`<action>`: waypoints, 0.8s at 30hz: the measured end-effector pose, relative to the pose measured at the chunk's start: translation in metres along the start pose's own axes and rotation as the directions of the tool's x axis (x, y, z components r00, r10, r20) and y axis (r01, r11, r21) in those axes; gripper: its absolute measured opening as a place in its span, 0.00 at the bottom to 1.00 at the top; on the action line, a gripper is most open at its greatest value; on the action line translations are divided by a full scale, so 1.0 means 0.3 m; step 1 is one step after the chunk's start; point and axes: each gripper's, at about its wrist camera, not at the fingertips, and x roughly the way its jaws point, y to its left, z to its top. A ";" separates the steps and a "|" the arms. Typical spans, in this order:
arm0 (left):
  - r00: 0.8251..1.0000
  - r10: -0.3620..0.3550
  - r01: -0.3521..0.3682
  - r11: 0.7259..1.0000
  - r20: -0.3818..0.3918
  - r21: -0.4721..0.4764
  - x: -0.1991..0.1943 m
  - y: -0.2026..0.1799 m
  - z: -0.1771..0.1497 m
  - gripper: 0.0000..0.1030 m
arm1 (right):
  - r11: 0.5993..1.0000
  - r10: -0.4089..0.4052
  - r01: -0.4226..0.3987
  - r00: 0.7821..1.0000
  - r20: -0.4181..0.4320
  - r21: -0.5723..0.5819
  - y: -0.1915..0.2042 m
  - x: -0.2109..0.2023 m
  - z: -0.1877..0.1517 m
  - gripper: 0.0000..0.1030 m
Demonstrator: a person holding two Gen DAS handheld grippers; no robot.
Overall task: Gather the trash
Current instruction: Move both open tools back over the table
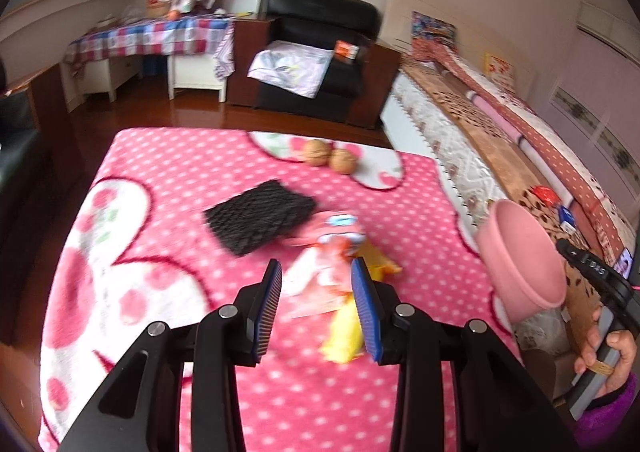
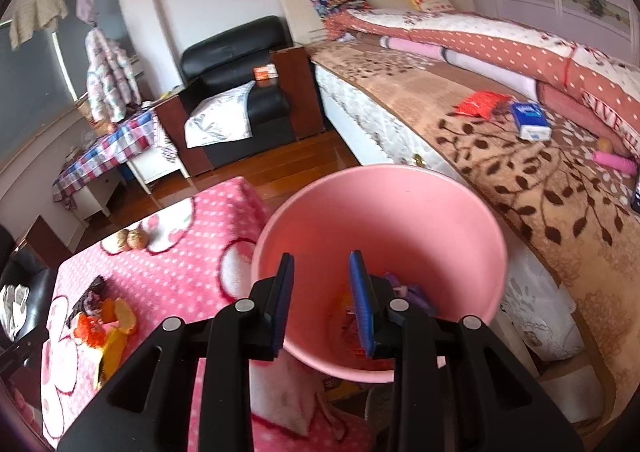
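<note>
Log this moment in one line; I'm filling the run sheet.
left gripper: open above wrappers | right gripper: grips pink bucket rim | walnuts: untouched

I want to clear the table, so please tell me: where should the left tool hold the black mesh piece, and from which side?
Take the black mesh piece by its near left corner, coming from above with the left tool open. It lies flat on the pink blanket, and that corner is free; its right edge touches the wrapper pile.
</note>
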 end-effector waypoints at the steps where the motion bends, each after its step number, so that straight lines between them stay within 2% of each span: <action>1: 1.000 0.013 -0.013 1.000 -0.002 -0.013 -0.003 0.031 -0.005 0.34 | 1.000 0.010 -0.010 1.000 0.003 -0.012 0.021 -0.003 -0.002 0.28; 8: 0.998 0.066 -0.066 0.997 -0.003 -0.048 -0.011 0.136 -0.033 0.34 | 0.993 0.102 -0.104 0.994 -0.026 -0.061 0.152 0.005 -0.037 0.28; 14: 0.998 0.057 -0.056 0.996 -0.001 -0.069 0.001 0.187 -0.035 0.34 | 0.977 0.186 -0.195 0.978 -0.098 -0.091 0.263 0.032 -0.089 0.28; 19: 0.999 0.043 -0.043 0.999 -0.002 -0.026 0.031 0.172 -0.015 0.34 | 0.962 0.223 -0.243 0.962 -0.155 -0.125 0.350 0.053 -0.138 0.28; 24: 0.999 0.049 -0.049 0.997 -0.002 0.067 0.088 0.132 0.021 0.34 | 0.952 0.243 -0.275 0.946 -0.213 -0.135 0.401 0.082 -0.168 0.28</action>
